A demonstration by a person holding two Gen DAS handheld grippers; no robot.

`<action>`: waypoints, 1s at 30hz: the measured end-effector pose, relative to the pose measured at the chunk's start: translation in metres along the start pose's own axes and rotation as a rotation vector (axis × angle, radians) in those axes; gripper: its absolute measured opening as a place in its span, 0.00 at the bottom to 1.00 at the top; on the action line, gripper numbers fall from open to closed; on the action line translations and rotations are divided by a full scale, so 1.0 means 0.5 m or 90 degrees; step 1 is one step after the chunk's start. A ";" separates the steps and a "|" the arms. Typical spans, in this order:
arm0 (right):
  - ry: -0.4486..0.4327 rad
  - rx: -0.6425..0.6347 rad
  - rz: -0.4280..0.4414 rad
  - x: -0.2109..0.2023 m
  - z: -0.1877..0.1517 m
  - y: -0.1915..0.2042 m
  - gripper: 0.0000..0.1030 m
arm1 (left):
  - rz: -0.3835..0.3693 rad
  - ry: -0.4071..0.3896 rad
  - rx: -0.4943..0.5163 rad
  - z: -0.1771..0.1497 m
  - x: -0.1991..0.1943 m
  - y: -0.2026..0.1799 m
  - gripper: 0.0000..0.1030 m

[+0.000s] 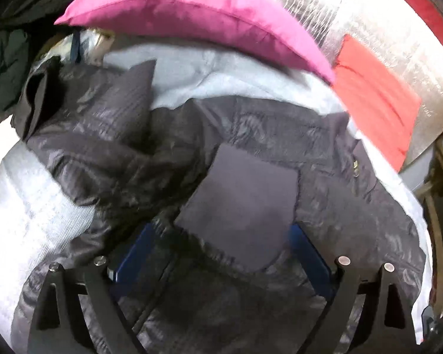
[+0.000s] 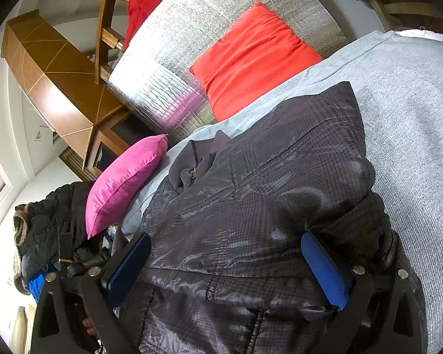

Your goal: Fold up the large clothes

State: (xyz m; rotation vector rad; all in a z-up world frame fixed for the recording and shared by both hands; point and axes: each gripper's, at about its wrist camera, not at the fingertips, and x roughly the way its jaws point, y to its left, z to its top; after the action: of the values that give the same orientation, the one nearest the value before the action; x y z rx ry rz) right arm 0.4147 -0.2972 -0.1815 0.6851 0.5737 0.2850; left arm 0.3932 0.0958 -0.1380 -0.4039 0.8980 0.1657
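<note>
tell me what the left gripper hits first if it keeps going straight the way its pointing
Most likely the dark jacket itself: the left gripper stands open right over it, with the matte sleeve cuff lying between the fingers. Depth is unclear.

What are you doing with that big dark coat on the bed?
A person with a gripper in each hand is folding a dark puffy jacket spread on a grey blanket. Both the left gripper and the right gripper are open, with jacket fabric lying between the fingers. A pink pillow and a red pillow lie beyond it.
</note>
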 end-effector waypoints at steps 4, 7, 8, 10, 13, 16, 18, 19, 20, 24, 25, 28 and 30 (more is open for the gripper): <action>0.000 0.000 0.000 0.000 0.000 -0.001 1.00 | 0.010 0.039 0.034 0.016 0.032 -0.021 0.00; 0.000 0.000 0.001 0.000 0.000 -0.001 1.00 | 0.004 0.007 0.021 0.028 0.004 -0.021 0.00; 0.000 0.000 0.001 0.000 -0.001 -0.001 1.00 | 0.005 -0.022 0.032 0.030 -0.019 -0.026 0.00; 0.000 0.000 0.001 0.000 -0.001 -0.001 1.00 | 0.009 -0.088 0.064 0.020 -0.071 -0.038 0.00; 0.000 0.000 0.001 0.001 -0.001 -0.001 1.00 | 0.046 -0.066 0.090 -0.004 -0.046 -0.032 0.00; 0.000 0.001 0.002 0.000 -0.001 -0.001 1.00 | 0.049 0.016 0.074 -0.018 0.010 -0.012 0.01; 0.000 0.000 0.000 0.001 0.000 -0.002 1.00 | 0.039 0.052 0.037 -0.013 0.031 -0.001 0.16; 0.000 0.000 0.000 0.002 0.001 -0.002 1.00 | 0.033 0.056 0.022 -0.008 0.034 0.001 0.29; 0.000 0.000 0.001 0.002 0.001 -0.003 1.00 | 0.017 0.058 0.000 -0.002 0.037 0.008 0.37; 0.000 0.000 0.001 0.002 0.001 -0.002 1.00 | -0.054 0.069 -0.100 0.032 0.045 0.046 0.64; 0.000 0.000 0.001 0.002 0.001 -0.003 1.00 | -0.066 0.071 -0.116 0.035 0.044 0.053 0.66; -0.001 0.000 0.001 0.002 0.001 -0.003 1.00 | -0.095 0.075 -0.157 0.043 0.047 0.074 0.69; -0.001 0.000 0.001 0.002 0.001 -0.002 1.00 | -0.101 0.073 -0.167 0.048 0.045 0.081 0.70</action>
State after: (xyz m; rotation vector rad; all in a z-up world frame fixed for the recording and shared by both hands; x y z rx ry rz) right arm 0.4158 -0.2978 -0.1824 0.6860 0.5719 0.2863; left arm 0.4117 0.1421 -0.1535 -0.7328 0.9554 0.1148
